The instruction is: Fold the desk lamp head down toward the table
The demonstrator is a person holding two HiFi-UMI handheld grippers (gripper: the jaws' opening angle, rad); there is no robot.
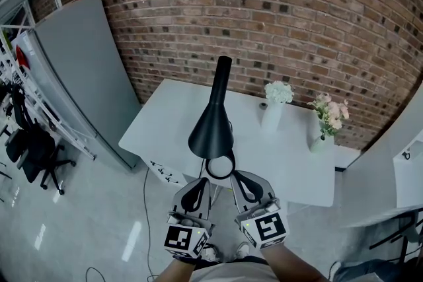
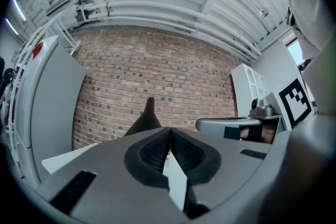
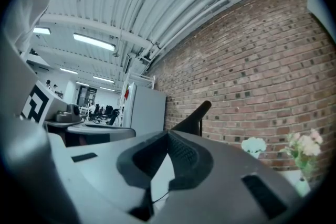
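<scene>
The black desk lamp (image 1: 213, 125) stands on the white table (image 1: 297, 162), its cone-shaped head tilted with the narrow end up toward the brick wall. Just below the wide end sits a white disc ringed in black (image 1: 219, 166). My left gripper (image 1: 201, 181) and right gripper (image 1: 239, 176) hover side by side just in front of that wide end, both shut and holding nothing. The left gripper view has the lamp (image 2: 144, 119) rising behind my shut gripper (image 2: 169, 129). From the right gripper view, the lamp (image 3: 191, 114) pokes up past that shut gripper (image 3: 168, 134).
White flowers in a vase (image 1: 276, 99) and pink flowers in a vase (image 1: 328, 119) stand on the table's far right. A grey cabinet (image 1: 86, 69) is at the left, with a black office chair (image 1: 33, 148) beside it. The brick wall (image 1: 297, 16) backs the table.
</scene>
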